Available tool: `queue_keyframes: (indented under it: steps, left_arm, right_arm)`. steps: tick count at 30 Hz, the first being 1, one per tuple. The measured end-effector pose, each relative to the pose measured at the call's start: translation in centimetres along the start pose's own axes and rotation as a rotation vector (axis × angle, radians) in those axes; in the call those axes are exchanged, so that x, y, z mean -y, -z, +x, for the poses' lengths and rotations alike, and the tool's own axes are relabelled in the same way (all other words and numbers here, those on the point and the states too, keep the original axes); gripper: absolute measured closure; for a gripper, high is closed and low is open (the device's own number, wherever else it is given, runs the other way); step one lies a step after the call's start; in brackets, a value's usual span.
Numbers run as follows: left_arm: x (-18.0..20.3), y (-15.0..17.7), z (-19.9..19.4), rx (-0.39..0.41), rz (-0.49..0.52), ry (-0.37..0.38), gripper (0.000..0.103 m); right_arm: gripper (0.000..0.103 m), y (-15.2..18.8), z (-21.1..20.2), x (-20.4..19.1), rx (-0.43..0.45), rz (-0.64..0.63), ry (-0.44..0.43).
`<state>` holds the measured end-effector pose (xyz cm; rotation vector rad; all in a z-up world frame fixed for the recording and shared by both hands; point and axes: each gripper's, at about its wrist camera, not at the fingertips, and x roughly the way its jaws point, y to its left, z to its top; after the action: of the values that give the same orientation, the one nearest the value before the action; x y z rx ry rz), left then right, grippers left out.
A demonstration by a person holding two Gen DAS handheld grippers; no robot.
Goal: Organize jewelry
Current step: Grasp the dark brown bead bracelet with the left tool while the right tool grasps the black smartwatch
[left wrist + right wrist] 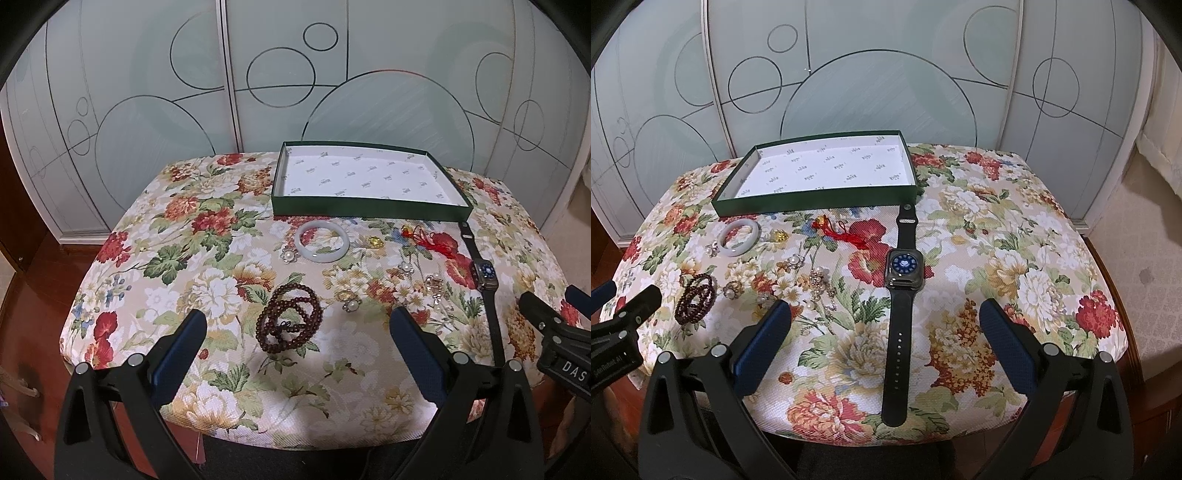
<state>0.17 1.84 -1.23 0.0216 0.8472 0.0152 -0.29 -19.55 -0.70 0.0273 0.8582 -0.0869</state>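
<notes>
Both tongs gape empty, left (295, 325) over the bead bracelet (289, 319), right (884, 314) over the watch (904, 272)

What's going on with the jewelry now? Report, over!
Left gripper open, right gripper open, both empty. Green shallow box empty; dark red bead bracelet, white jade bangle, black smartwatch on floral cloth. Nothing blocking.

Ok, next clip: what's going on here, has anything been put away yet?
Nothing yet. A person holds two grippers, both open and empty, over a floral cushion. The left gripper faces the brown bead bracelet; the right gripper faces the black smartwatch. The white bangle, the red tassel charm and the small pearl pieces lie loose in front of the green box, which is empty.
</notes>
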Motion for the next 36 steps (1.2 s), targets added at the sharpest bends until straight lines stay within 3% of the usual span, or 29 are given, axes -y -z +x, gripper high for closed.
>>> queue_keyframes:
  steps: [13, 19, 20, 23, 24, 36]
  left_arm:
    - [-2.4, 0.2, 5.5, -0.093, -0.026, -0.039, 0.004]
    - [-2.8, -0.6, 7.3, -0.085, -0.041, -0.07, 0.004]
    - [-2.8, -0.8, 7.5, -0.074, -0.037, -0.079, 0.004]
    - [-3.2, -1.1, 8.2, -0.077, -0.057, -0.069, 0.004]
    - [-3.4, -1.2, 8.4, -0.084, -0.073, -0.062, 0.004]
    - [-3.7, -0.6, 9.5, -0.098, -0.065, -0.011, 0.004]
  right_arm:
    - [0.002, 0.6, 4.2, 1.4, -0.076, 0.013, -0.003]
    - [0.002, -0.8, 7.0, 1.1, -0.087, 0.015, -0.006]
    - [0.003, -1.1, 7.4, 0.9, -0.089, 0.014, 0.001]
    - [0.022, -1.6, 9.0, 1.1, -0.111, 0.019, 0.027]
    - [0.022, -1.7, 9.4, 1.3, -0.123, 0.029, 0.025]
    - [0.015, -2.0, 11.9, 2.3, -0.162, 0.083, 0.01]
